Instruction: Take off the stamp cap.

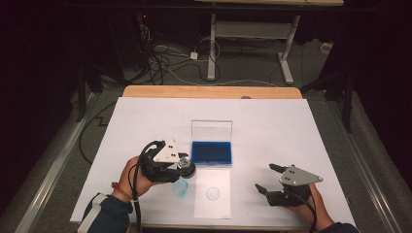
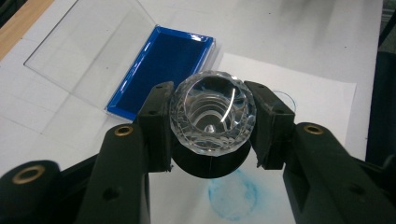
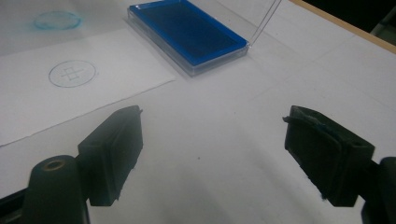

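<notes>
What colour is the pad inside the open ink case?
Deep blue ink pad, clearest in the right gripper view.

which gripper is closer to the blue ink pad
Left. The left gripper, shut on a clear-topped stamp, sits just off the near left corner of the blue ink pad. The right gripper, open, rests farther off to its right.
</notes>
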A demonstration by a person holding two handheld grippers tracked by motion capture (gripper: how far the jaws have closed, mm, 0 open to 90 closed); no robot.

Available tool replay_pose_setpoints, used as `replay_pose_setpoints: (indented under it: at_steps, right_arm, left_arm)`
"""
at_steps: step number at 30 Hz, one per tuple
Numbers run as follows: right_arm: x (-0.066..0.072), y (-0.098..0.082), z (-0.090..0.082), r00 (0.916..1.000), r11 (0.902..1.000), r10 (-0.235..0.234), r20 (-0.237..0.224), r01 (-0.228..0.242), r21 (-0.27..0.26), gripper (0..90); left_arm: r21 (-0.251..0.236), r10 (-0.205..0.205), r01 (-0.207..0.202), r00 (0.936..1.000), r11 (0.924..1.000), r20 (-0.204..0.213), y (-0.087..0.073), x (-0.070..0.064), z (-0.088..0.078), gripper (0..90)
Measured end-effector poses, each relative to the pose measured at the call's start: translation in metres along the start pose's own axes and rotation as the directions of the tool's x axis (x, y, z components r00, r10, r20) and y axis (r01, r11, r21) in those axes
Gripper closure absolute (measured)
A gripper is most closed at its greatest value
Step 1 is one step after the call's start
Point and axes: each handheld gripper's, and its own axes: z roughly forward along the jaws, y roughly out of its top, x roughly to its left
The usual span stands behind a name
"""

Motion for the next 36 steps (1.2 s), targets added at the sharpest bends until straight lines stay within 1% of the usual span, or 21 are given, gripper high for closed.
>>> replay_pose_setpoints:
  at_steps: [5,6,7,8,9,10,12,13,15,16,17,19,22,24,26,27,28,29,30,32,36]
  right_arm:
    - [0.009,0.006,0.006,0.9994,0.9996,-0.029,-0.021,0.029,-0.003,18.8]
    - [0.011,0.007,0.007,0.9993,0.9993,-0.036,-0.014,0.036,-0.003,18.5]
    - [0.012,0.009,0.008,0.9992,0.9994,-0.034,-0.019,0.034,-0.010,17.9]
    - [0.012,0.011,0.009,0.9990,0.9994,-0.030,-0.032,0.029,-0.018,17.4]
    - [0.012,0.011,0.009,0.9990,0.9994,-0.030,-0.032,0.029,-0.018,17.4]
    - [0.015,0.016,0.011,0.9988,0.9990,-0.037,-0.032,0.036,-0.026,17.2]
    - [0.019,0.020,0.013,0.9978,0.9987,-0.037,-0.054,0.036,-0.036,17.2]
    - [0.019,0.020,0.013,0.9978,0.9987,-0.037,-0.054,0.036,-0.036,17.2]
    - [0.027,0.026,0.021,0.9959,0.9977,-0.063,-0.065,0.061,-0.030,18.0]
    - [0.027,0.026,0.021,0.9959,0.9977,-0.063,-0.065,0.061,-0.030,18.0]
    - [0.032,0.031,0.027,0.9943,0.9971,-0.069,-0.082,0.066,-0.038,18.8]
    - [0.037,0.037,0.033,0.9933,0.9965,-0.069,-0.092,0.065,-0.054,19.4]
    - [0.044,0.046,0.042,0.9893,0.9952,-0.077,-0.124,0.068,-0.070,19.4]
    - [0.049,0.051,0.049,0.9858,0.9948,-0.082,-0.147,0.072,-0.073,19.3]
    - [0.055,0.054,0.056,0.9846,0.9944,-0.090,-0.149,0.081,-0.068,19.3]
    - [0.057,0.055,0.059,0.9836,0.9941,-0.093,-0.154,0.083,-0.070,19.3]
    - [0.057,0.055,0.059,0.9836,0.9941,-0.093,-0.154,0.083,-0.070,19.3]
    - [0.061,0.058,0.066,0.9831,0.9936,-0.096,-0.156,0.085,-0.074,19.3]
    - [0.063,0.059,0.068,0.9838,0.9934,-0.097,-0.151,0.087,-0.076,19.3]
    - [0.066,0.062,0.072,0.9821,0.9922,-0.100,-0.160,0.086,-0.090,19.3]
    - [0.071,0.067,0.079,0.9813,0.9899,-0.110,-0.158,0.094,-0.105,20.4]
  left_arm:
    - [-0.014,0.001,0.000,0.9999,0.9999,0.015,0.007,-0.001,0.006,54.2]
    - [-0.018,0.003,-0.002,0.9997,0.9998,0.022,0.009,0.000,0.007,54.2]
    - [-0.022,0.008,-0.008,0.9995,0.9997,0.031,0.012,-0.001,0.008,54.2]
    - [-0.026,0.012,-0.011,0.9995,0.9996,0.029,0.014,-0.002,0.009,54.2]
    - [-0.028,0.013,-0.012,0.9996,0.9995,0.026,0.016,-0.003,0.010,54.2]
    - [-0.028,0.015,-0.014,0.9993,0.9995,0.034,0.018,-0.003,0.011,54.2]
    - [-0.033,0.017,-0.016,0.9993,0.9993,0.035,0.022,-0.005,0.012,54.2]
    - [-0.035,0.021,-0.020,0.9990,0.9992,0.040,0.024,-0.006,0.012,54.2]
    - [-0.051,0.027,-0.024,0.9983,0.9984,0.051,0.029,-0.009,0.013,54.2]
    - [-0.051,0.027,-0.024,0.9983,0.9984,0.051,0.029,-0.009,0.013,54.2]
    - [-0.054,0.029,-0.026,0.9981,0.9982,0.055,0.031,-0.010,0.014,54.2]
    - [-0.068,0.035,-0.031,0.9974,0.9972,0.063,0.035,-0.011,0.014,54.2]
    - [-0.079,0.048,-0.042,0.9962,0.9960,0.073,0.041,-0.014,0.017,54.2]
    - [-0.084,0.049,-0.042,0.9952,0.9956,0.085,0.043,-0.015,0.019,54.2]
    - [-0.084,0.049,-0.042,0.9955,0.9956,0.081,0.045,-0.016,0.022,54.2]
    - [-0.083,0.049,-0.042,0.9949,0.9956,0.088,0.046,-0.016,0.023,54.2]
    - [-0.086,0.047,-0.039,0.9948,0.9955,0.090,0.046,-0.017,0.024,54.2]
    - [-0.085,0.045,-0.038,0.9952,0.9957,0.087,0.046,-0.017,0.025,54.2]
    - [-0.086,0.041,-0.033,0.9952,0.9957,0.089,0.046,-0.018,0.026,54.2]
    - [-0.093,0.033,-0.025,0.9953,0.9954,0.091,0.046,-0.018,0.027,54.2]
    - [-0.092,0.037,-0.028,0.9949,0.9954,0.094,0.047,-0.020,0.028,54.2]
